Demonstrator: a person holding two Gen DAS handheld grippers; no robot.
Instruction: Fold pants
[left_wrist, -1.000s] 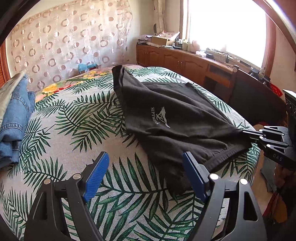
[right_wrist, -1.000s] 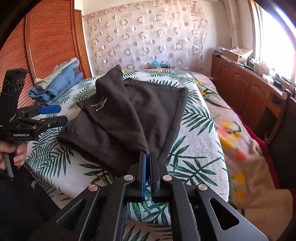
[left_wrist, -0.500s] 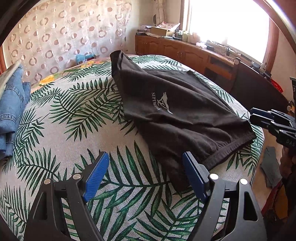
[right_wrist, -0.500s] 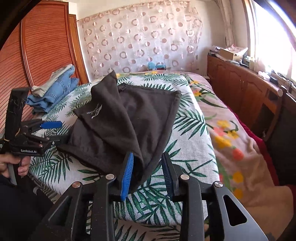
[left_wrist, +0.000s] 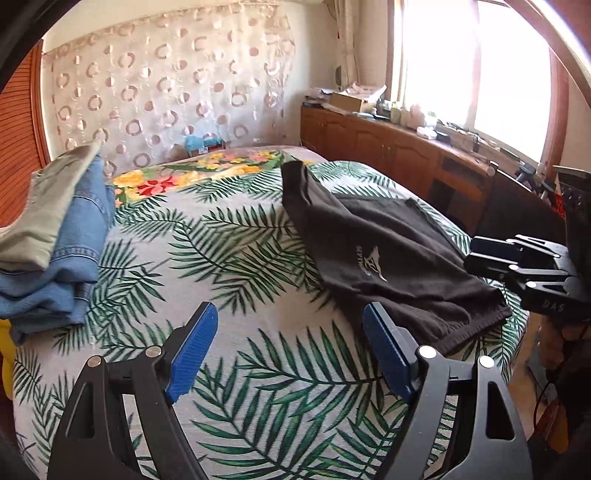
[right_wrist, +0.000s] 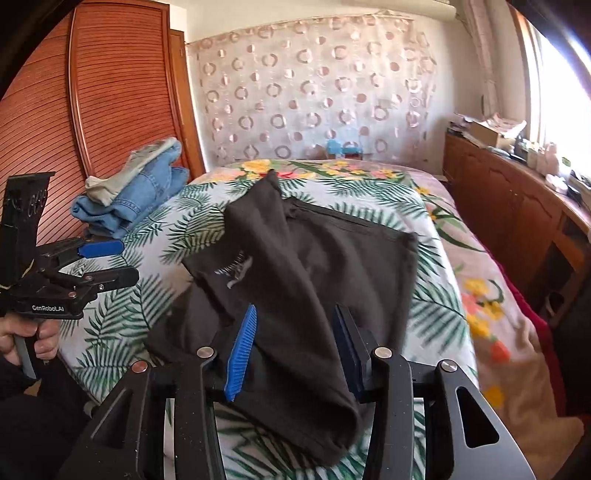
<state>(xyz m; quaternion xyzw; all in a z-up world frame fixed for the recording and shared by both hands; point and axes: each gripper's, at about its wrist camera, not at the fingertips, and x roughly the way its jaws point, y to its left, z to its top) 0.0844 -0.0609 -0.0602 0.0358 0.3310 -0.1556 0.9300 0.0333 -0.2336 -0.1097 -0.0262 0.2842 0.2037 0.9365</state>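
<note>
The black pants (left_wrist: 391, 254) with a small white logo lie folded over on the palm-leaf bedspread (left_wrist: 229, 258); they also show in the right wrist view (right_wrist: 303, 273). My left gripper (left_wrist: 290, 343) is open and empty, hovering above bare bedspread left of the pants' near edge. My right gripper (right_wrist: 293, 349) is open, its jaws standing either side of the pants' near corner without pinching it. It shows at the right edge of the left wrist view (left_wrist: 517, 258), and the left gripper shows in the right wrist view (right_wrist: 107, 262).
A stack of folded jeans and a grey-green garment (left_wrist: 55, 243) lies at the bed's left side, by the wooden slatted wardrobe (right_wrist: 92, 110). A wooden cabinet (left_wrist: 388, 151) with clutter runs under the window on the right. A floral blanket (right_wrist: 491, 314) hangs off the right side.
My right gripper opened and let go of the pants' corner, which now rests on the bed. My left gripper stayed open and swung left, bringing the jeans stack into view.
</note>
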